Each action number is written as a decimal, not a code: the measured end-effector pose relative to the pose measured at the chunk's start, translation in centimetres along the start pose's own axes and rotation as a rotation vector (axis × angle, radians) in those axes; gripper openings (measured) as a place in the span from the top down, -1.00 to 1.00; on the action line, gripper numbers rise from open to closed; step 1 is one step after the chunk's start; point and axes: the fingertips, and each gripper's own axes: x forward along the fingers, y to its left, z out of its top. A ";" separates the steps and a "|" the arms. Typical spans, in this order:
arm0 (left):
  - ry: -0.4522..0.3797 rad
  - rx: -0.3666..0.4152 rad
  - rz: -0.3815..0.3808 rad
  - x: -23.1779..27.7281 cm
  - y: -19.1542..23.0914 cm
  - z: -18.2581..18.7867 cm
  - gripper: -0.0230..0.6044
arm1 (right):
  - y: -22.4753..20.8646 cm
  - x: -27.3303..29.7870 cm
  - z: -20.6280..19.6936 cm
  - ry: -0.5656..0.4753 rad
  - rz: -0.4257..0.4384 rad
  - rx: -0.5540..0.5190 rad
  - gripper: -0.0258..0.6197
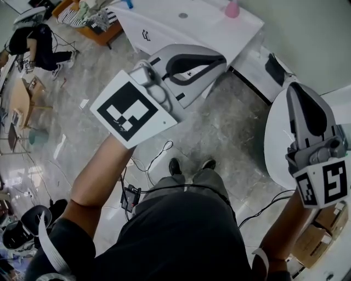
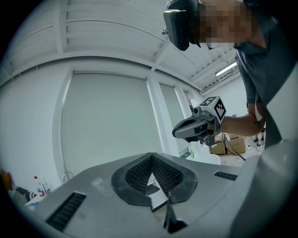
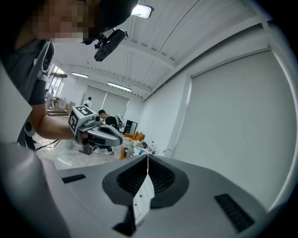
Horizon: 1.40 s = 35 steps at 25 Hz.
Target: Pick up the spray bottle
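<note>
The left tool (image 2: 152,157) has its jaws closed tip to tip with nothing between them. The right tool (image 3: 148,158) is likewise pinched together and empty.

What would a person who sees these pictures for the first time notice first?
The black-and-white marker cube on the left gripper fills the middle of the head view, above the marble floor. The right gripper stands at the right edge, over a round white table; both grippers are shut and empty. A pink bottle stands on the far white counter at the top.
</note>
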 end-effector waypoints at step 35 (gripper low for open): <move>0.147 -0.007 0.047 -3.9 -1.4 -3.7 0.91 | 3.6 2.5 -3.2 -0.047 0.073 0.114 0.90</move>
